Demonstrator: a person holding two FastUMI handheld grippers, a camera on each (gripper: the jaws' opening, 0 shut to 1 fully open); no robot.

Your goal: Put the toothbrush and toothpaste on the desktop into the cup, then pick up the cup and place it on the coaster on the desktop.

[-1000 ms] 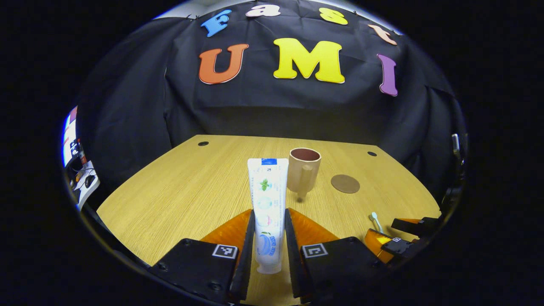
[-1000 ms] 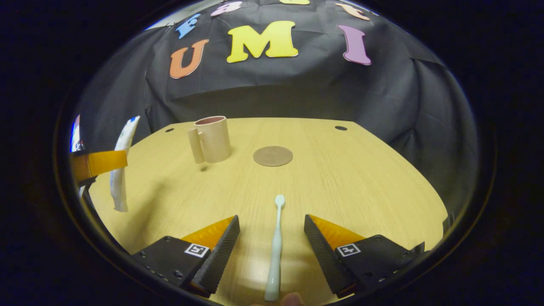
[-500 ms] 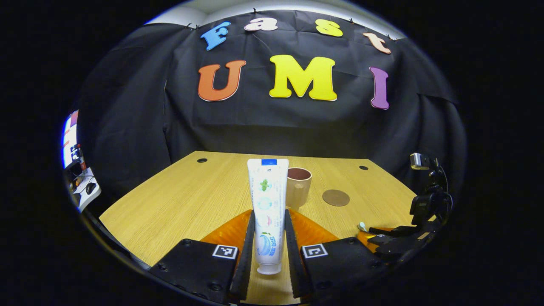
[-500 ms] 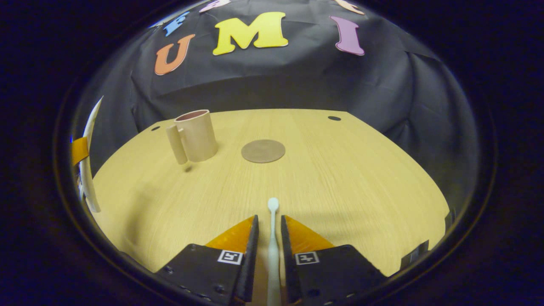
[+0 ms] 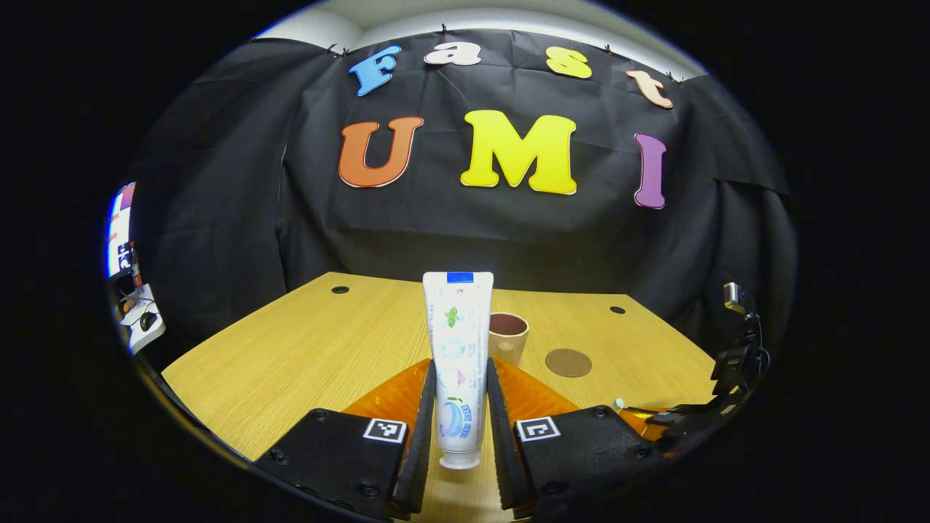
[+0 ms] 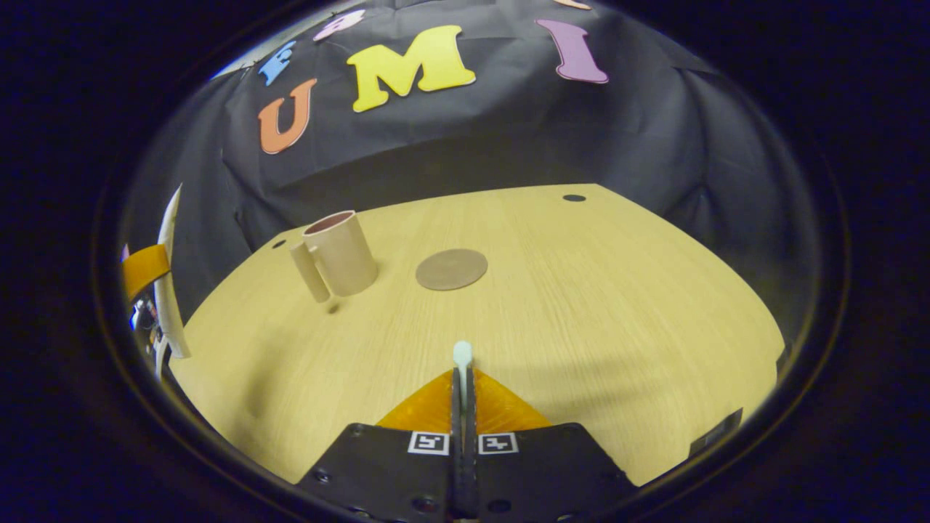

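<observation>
Toothpaste (image 5: 458, 363) upright between left fingers (image 5: 425, 421) — toothbrush (image 6: 462, 359) clamped between right fingers (image 6: 455, 407).

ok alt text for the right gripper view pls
The right gripper is shut on a toothbrush, whose head pokes out past the fingertips, over a wooden desktop. Farther off stand a beige cup and a round coaster.

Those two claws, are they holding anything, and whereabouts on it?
Yes. The left claw clamps the toothpaste on its lower half, near the cap. The right claw pinches the toothbrush along its handle, head poking forward.
</observation>
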